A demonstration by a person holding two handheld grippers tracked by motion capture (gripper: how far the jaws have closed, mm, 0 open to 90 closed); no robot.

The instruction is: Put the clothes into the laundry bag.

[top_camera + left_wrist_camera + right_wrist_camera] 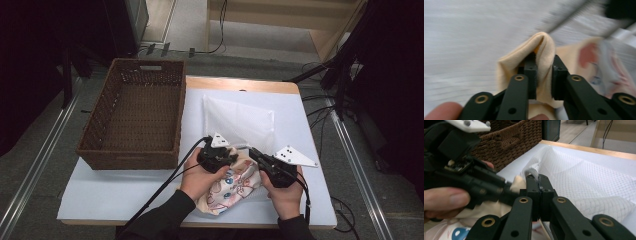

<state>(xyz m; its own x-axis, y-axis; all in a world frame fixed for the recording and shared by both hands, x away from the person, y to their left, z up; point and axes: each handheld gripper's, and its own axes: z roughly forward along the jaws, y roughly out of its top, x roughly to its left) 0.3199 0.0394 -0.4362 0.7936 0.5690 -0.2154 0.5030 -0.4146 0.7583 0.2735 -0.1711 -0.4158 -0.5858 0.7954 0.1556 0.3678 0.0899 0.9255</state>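
Note:
A cream cloth (235, 187) printed with cartoon figures lies bunched at the table's front, between the person's two hands. My left gripper (231, 159) is shut on a raised fold of this cream cloth (529, 47), which fills the gap between the pads of the left gripper (544, 72). A white mesh bag (240, 122) lies flat just behind the cloth. My right gripper (539, 182) is shut on the near corner edge of the mesh bag (584, 180), with a grey seam pinched between the pads. The right gripper (254, 154) sits close beside the left one.
A brown wicker basket (100, 115) stands on the left of the white-covered table (125, 190), its near wall just left of my left hand. Cables trail from both grippers over the front edge. The table's wooden far edge (240, 82) borders open floor.

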